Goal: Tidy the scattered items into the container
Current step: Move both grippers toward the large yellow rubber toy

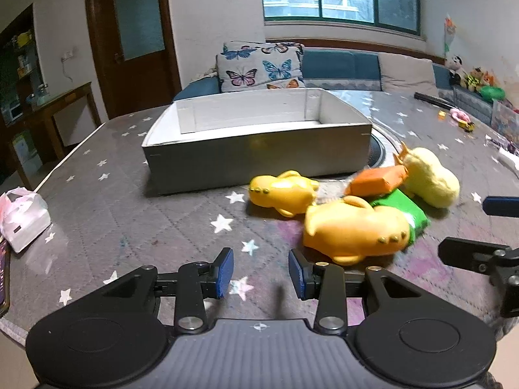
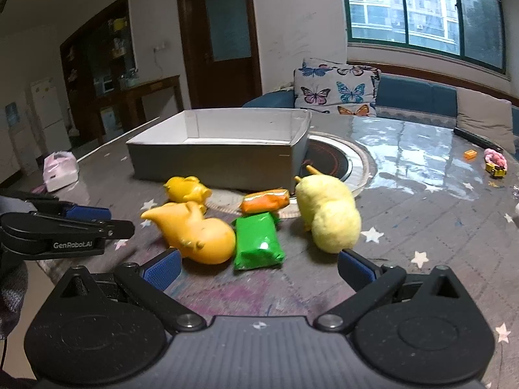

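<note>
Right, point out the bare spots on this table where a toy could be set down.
Free: the star-print cloth between the white plastic bag and the gray box, and the empty box floor. Free too: the cloth right of the fuzzy yellow chick. Crowded: the chick, green packet, orange packet and two yellow rubber toys before the box.

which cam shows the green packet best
The right wrist view: the green packet lies nearly whole, near the frame's centre. In the left wrist view the larger yellow toy hides much of it.
</note>
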{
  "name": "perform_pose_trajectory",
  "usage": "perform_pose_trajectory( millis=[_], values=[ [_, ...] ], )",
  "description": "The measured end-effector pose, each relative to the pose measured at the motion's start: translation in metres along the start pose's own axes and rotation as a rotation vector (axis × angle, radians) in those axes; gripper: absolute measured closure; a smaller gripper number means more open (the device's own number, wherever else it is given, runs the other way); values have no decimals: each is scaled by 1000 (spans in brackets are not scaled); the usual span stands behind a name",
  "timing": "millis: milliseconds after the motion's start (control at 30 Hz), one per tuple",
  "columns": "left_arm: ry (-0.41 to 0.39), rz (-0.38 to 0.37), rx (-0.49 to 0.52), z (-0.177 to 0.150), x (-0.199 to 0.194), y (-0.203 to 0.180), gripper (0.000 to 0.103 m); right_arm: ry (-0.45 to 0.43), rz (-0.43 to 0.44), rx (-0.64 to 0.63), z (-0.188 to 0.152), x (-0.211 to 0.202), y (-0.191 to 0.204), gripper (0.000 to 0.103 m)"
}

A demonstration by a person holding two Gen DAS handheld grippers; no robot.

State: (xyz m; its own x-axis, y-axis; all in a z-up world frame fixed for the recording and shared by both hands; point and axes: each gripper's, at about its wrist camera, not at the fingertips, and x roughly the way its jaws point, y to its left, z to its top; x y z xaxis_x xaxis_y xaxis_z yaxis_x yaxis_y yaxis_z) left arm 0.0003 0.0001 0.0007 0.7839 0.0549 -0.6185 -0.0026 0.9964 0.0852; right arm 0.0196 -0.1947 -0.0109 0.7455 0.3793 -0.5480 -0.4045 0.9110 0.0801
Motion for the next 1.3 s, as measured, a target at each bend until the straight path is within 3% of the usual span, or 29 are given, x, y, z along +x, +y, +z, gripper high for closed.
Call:
perform_pose_trajectory(
  millis=[367,1300],
  values=[
    [23,-26,47,0,-4,-12,63,65,19,17,-5,2,4,0],
    [69,-38,77,2,5,-21,63,113,29,9,-8,11,9,0]
  ],
)
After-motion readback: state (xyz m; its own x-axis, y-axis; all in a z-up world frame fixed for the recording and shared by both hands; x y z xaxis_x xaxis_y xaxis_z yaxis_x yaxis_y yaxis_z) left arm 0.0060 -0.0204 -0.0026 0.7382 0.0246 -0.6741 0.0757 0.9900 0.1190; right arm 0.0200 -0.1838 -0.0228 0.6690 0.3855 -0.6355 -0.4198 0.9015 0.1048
